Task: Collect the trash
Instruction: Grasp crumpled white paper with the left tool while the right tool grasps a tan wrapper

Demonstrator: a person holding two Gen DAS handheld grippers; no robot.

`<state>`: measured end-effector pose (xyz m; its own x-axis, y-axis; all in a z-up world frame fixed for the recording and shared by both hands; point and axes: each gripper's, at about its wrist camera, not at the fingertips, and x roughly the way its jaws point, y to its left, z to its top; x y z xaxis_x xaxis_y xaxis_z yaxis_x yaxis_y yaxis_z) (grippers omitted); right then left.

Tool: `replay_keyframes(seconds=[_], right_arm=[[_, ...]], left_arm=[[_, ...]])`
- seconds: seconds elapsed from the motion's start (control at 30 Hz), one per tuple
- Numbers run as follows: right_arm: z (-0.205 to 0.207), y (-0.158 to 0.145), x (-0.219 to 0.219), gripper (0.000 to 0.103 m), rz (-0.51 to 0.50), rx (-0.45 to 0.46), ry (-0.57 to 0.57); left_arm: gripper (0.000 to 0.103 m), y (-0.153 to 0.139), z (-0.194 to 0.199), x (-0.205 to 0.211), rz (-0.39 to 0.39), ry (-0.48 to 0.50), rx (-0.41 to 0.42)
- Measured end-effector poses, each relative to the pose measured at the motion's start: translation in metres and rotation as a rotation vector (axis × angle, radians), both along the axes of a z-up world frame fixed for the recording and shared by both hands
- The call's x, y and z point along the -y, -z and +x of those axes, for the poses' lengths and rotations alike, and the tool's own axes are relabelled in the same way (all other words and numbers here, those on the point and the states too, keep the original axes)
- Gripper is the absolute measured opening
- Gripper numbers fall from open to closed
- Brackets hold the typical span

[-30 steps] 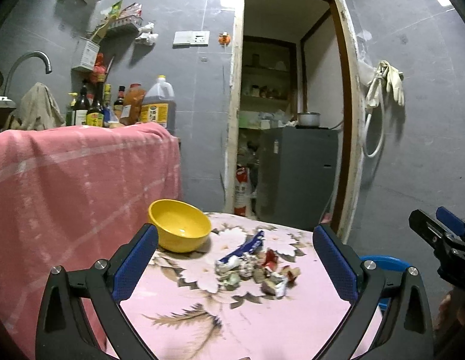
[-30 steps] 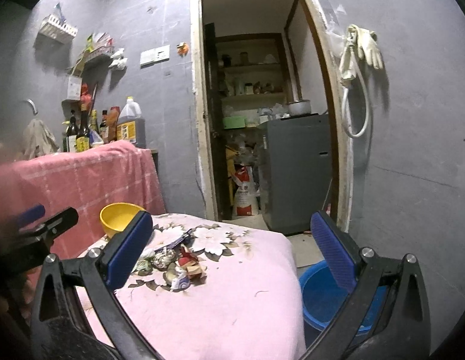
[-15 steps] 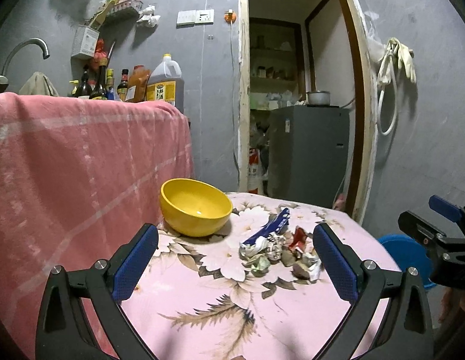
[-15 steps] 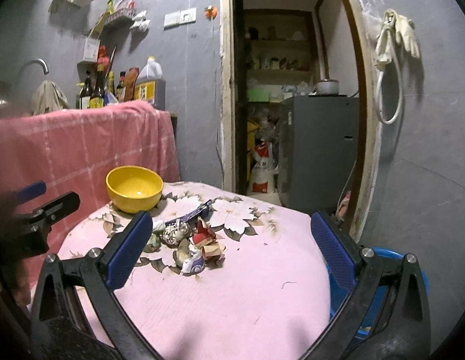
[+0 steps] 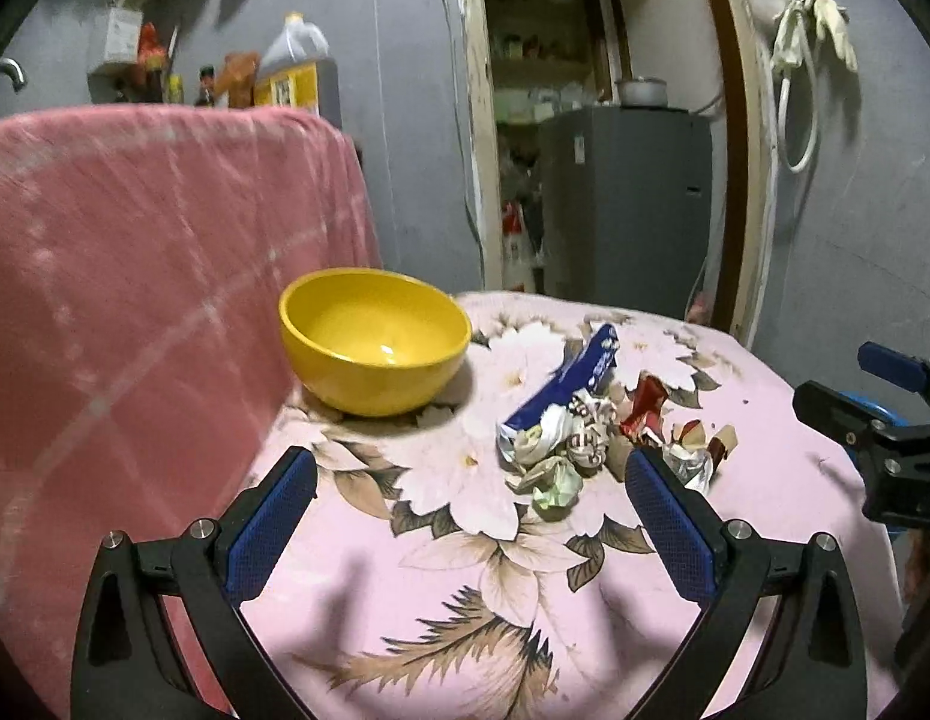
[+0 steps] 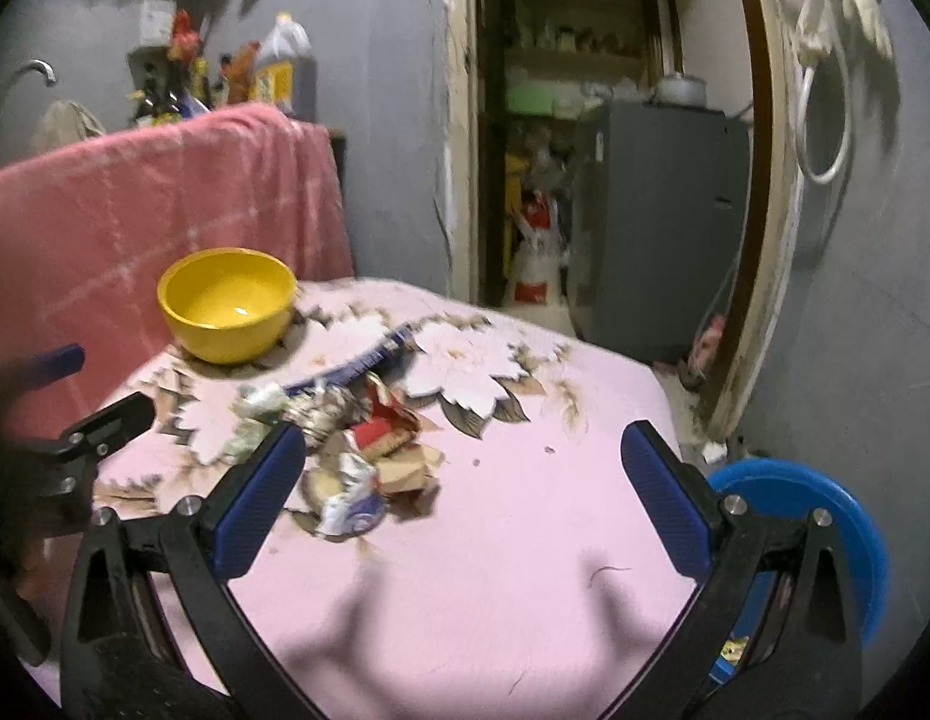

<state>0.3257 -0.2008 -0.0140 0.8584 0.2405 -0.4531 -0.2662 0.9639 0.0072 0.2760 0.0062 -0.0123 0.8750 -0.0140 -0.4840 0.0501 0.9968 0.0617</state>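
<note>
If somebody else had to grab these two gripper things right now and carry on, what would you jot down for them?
Left gripper: open, empty, above the table short of the trash.
Right gripper: open, empty, over the table's near right part.
Trash pile: crumpled wrappers and a blue packet, all on the flowered tablecloth, right of the yellow bowl.
Yellow bowl: nothing visible inside.
Blue bin: on the floor past the table's right edge.
Done: nothing collected yet.
Left: pick up every piece; the bin looks like the likely place for it.
</note>
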Motion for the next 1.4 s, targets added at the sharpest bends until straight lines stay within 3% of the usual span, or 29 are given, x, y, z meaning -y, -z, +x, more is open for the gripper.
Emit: replay_keyframes(seconds=[0.1, 0.17, 0.3, 0.53, 0.67, 0.83, 1.03, 1.4], right_arm=[[0.014, 0.005, 0.000, 0.103, 0.003, -0.049, 0.007], [0.025, 0.009, -0.002, 0.097, 0.000, -0.085, -0.006], [0.041, 0.017, -0.009, 0.087, 0.008, -0.157, -0.052], [0.068, 0.040, -0.029, 0.081, -0.039, -0.309, -0.085], [0.074, 0.045, -0.033, 0.079, -0.039, -0.335, -0.083], [0.075, 0.049, -0.026, 0.069, 0.042, -0.387, -0.120], [0.064, 0.044, -0.026, 0.036, 0.089, -0.376, -0.163], [0.033, 0.027, -0.007, 0.032, 0.125, -0.291, -0.142]], left_arm=[[0.099, 0.006, 0.013, -0.001, -0.029, 0.016, -0.049], [0.092, 0.008, 0.021, 0.000, -0.050, 0.033, -0.091], [0.073, 0.016, 0.040, 0.001, -0.094, 0.066, -0.181], [0.042, 0.034, 0.070, 0.005, -0.156, 0.095, -0.356], [0.037, 0.034, 0.073, 0.004, -0.189, 0.095, -0.373], [0.020, 0.035, 0.070, 0.004, -0.213, 0.114, -0.395], [0.016, 0.032, 0.060, 0.004, -0.257, 0.115, -0.393], [0.015, 0.018, 0.025, 0.013, -0.286, 0.151, -0.344]])
